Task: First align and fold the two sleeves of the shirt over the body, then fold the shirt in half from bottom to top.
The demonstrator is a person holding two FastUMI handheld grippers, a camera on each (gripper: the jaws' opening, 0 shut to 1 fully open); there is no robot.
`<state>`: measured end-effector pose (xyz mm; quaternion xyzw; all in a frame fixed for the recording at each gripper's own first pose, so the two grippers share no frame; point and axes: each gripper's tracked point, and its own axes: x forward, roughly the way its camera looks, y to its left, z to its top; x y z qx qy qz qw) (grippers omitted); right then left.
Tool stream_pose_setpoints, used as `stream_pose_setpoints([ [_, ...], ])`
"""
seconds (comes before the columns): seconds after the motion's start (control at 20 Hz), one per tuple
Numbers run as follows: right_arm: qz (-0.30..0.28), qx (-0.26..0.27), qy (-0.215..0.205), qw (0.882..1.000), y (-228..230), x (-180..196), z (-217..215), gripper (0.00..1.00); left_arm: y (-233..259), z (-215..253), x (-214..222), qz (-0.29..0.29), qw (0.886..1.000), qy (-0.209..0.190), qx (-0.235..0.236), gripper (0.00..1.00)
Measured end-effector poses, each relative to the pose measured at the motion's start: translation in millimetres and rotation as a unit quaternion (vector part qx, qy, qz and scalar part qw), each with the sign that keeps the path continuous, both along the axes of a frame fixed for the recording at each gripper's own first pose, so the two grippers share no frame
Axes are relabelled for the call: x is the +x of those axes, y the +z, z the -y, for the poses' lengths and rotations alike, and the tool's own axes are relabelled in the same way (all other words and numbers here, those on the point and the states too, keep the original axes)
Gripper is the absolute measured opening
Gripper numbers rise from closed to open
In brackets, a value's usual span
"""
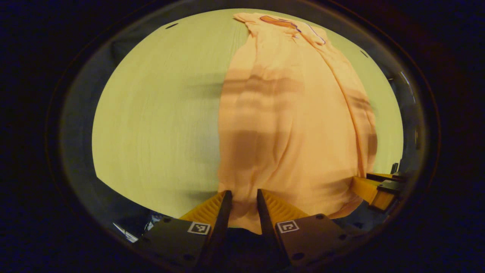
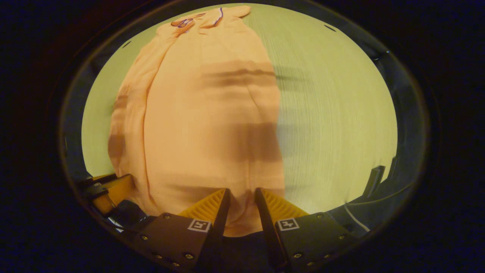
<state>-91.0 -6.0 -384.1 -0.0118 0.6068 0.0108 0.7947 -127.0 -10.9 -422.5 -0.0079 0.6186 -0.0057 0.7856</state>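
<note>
Table: I see pale wood with bare surface on the outer side of the shirt in each view; its near edge curves just ahead of my fingers, with dark floor below.
Shirt: I see an orange shirt lying lengthwise on the table, collar at the far end, hem at the near edge; the sleeves look folded in over the body, leaving a long narrow shape.
Fold line: I see a long crease down the shirt's left part in the right gripper view.
Left gripper: my fingers stand a narrow gap apart with the hem's cloth between them; cloth fills the gap, yet I cannot tell whether both fingers press on it.
Right gripper: same stance at the other hem corner, cloth in the narrow gap, firmness of grip unclear. It also shows at the right rim of the left gripper view.
Shadows: I see dark blurred bands across the shirt's middle.
Obstacles: dark frame parts at the table's near corner, beside my right gripper.
</note>
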Motion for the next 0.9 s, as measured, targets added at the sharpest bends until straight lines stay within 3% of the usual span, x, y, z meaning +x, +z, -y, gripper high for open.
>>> stream_pose_setpoints([
  [0.1, 0.004, 0.003, -0.014, 1.0, 0.4, 0.6, 0.7, 0.48, 1.3, 2.3, -0.1, 0.004, 1.0, -0.002, -0.001, 0.38],
  [0.15, 0.005, 0.005, -0.01, 1.0, 1.8, 0.8, -0.3, 0.17, 1.2, 3.4, 0.2, 0.006, 1.0, -0.006, 0.0, 0.29],
  [0.2, 0.002, 0.007, -0.007, 1.0, 0.5, -0.2, 0.2, 0.17, 0.8, 5.1, -0.3, 0.004, 1.0, -0.009, -0.004, 0.29],
  [0.3, 0.01, 0.017, -0.025, 1.0, -0.3, 0.6, 3.1, 0.17, -2.1, 7.0, 3.0, 0.013, 1.0, -0.012, -0.003, 0.1],
  [0.35, 0.011, 0.02, -0.029, 0.999, 0.2, 0.3, 2.9, 0.0, -1.0, 6.4, 0.9, 0.008, 1.0, -0.017, 0.0, 0.13],
  [0.9, 0.007, 0.039, -0.039, 0.998, 13.7, 5.3, -6.1, 0.0, 11.4, 5.6, 9.0, 0.011, 1.0, -0.003, -0.009, 0.1],
])
